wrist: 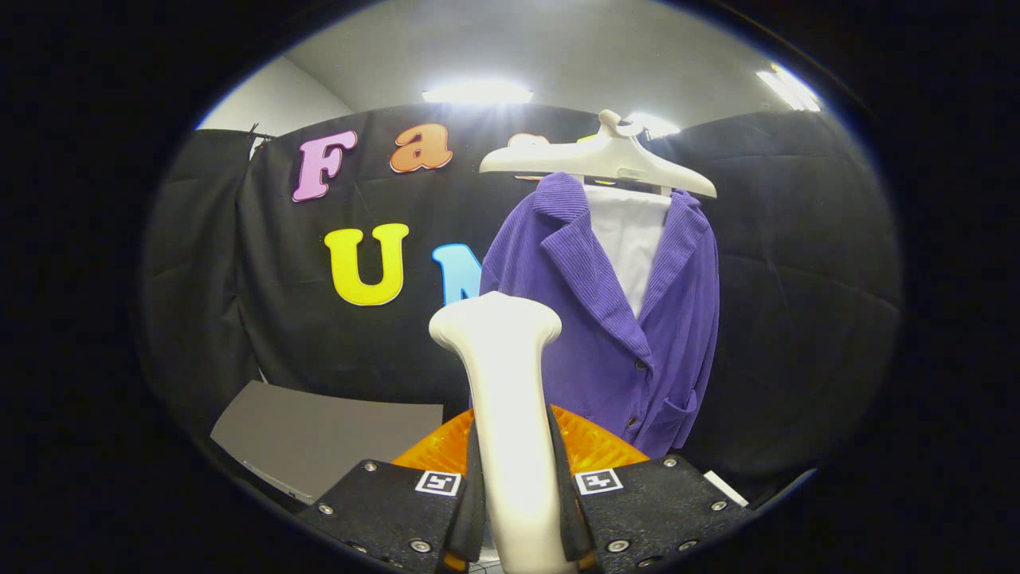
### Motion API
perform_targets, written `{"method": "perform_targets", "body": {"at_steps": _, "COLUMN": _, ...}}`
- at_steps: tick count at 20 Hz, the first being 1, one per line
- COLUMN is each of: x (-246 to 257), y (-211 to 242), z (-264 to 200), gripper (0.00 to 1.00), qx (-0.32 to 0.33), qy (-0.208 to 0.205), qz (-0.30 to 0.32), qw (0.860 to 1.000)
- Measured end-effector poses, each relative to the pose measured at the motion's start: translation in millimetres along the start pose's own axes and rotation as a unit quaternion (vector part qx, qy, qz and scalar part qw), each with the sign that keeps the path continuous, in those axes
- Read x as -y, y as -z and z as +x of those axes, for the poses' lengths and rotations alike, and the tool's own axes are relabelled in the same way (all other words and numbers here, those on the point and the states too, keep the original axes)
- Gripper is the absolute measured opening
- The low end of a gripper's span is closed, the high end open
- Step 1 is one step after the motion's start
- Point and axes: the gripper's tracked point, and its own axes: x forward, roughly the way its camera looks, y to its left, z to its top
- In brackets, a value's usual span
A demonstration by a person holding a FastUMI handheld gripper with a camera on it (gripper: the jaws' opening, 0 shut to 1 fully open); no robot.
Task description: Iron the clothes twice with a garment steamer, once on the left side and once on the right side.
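Observation:
A white garment steamer (506, 399) stands upright between my fingers, its rounded head rising above them. My gripper (516, 494) is shut on the steamer's handle, with an orange translucent base (594, 446) showing behind it. Beyond the steamer hangs a purple corduroy jacket (613, 319) on a white hanger (598, 159), with a white panel (629, 231) showing at its open collar. The steamer head sits just left of the jacket's lower left side, apart from the cloth.
A grey board (319, 434) lies low to the left of the fingers. Black cloth walls (797, 303) close the booth behind and beside the jacket. Ceiling lights (478, 92) glare above.

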Motion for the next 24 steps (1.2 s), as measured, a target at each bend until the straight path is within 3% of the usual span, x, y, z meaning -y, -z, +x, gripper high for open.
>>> {"method": "perform_targets", "body": {"at_steps": 10, "x": 46.3, "y": -45.6, "z": 33.3, "gripper": 0.37, "qx": 0.050, "qy": 0.044, "qz": 0.036, "qw": 0.997}}
{"method": "perform_targets", "body": {"at_steps": 16, "x": 61.6, "y": -16.9, "z": 60.8, "gripper": 0.38, "qx": 0.020, "qy": 0.066, "qz": -0.008, "qw": 0.998}}
{"method": "perform_targets", "body": {"at_steps": 20, "x": 64.6, "y": -8.9, "z": 64.1, "gripper": 0.38, "qx": 0.033, "qy": 0.051, "qz": 0.008, "qw": 0.998}}
{"method": "perform_targets", "body": {"at_steps": 24, "x": 72.6, "y": 19.5, "z": 64.7, "gripper": 0.38, "qx": 0.012, "qy": 0.064, "qz": -0.013, "qw": 0.998}}
